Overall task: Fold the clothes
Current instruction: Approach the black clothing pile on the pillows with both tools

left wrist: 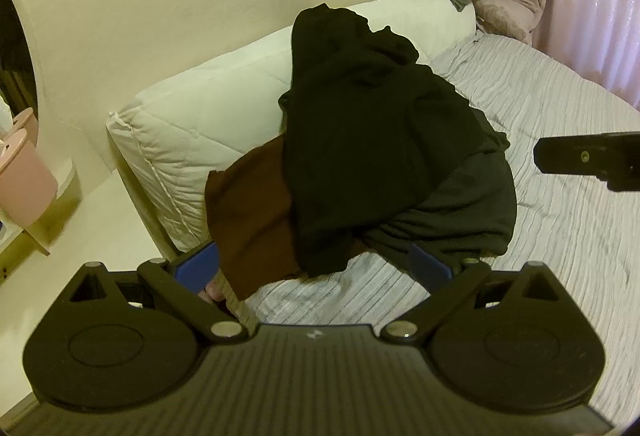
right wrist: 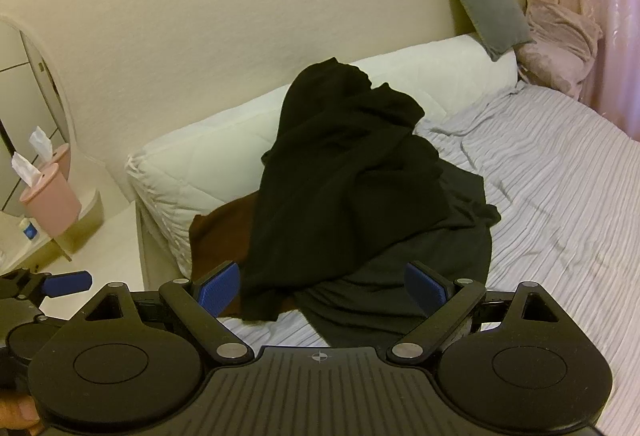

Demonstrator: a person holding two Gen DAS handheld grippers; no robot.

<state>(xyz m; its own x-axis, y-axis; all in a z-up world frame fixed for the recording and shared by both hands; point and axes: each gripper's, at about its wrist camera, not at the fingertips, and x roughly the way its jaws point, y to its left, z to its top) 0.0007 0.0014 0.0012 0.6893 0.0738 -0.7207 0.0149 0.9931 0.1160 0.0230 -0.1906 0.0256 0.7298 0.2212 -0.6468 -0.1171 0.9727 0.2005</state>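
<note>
A pile of clothes lies on the bed: a black garment point(left wrist: 360, 123) point(right wrist: 340, 171) on top, draped up against a white quilted pillow, a brown garment point(left wrist: 248, 220) point(right wrist: 216, 232) under its left side and a dark grey one point(left wrist: 472, 211) point(right wrist: 420, 276) under its right. My left gripper point(left wrist: 316, 268) is open, its blue pads point(left wrist: 198, 270) just short of the pile's near edge, holding nothing. My right gripper point(right wrist: 324, 288) is open too, its blue pads point(right wrist: 219, 286) at the near hem of the pile, nothing between them.
The bed has a striped grey-white sheet point(left wrist: 540, 236) point(right wrist: 560, 215). A long white pillow point(left wrist: 192, 123) point(right wrist: 200, 155), a grey cushion point(right wrist: 486, 9) and a pink pillow point(right wrist: 560, 43) line the wall. A pink tissue holder point(right wrist: 48, 199) stands on a shelf at left. The other gripper shows at the edges point(left wrist: 588, 159) point(right wrist: 64, 284).
</note>
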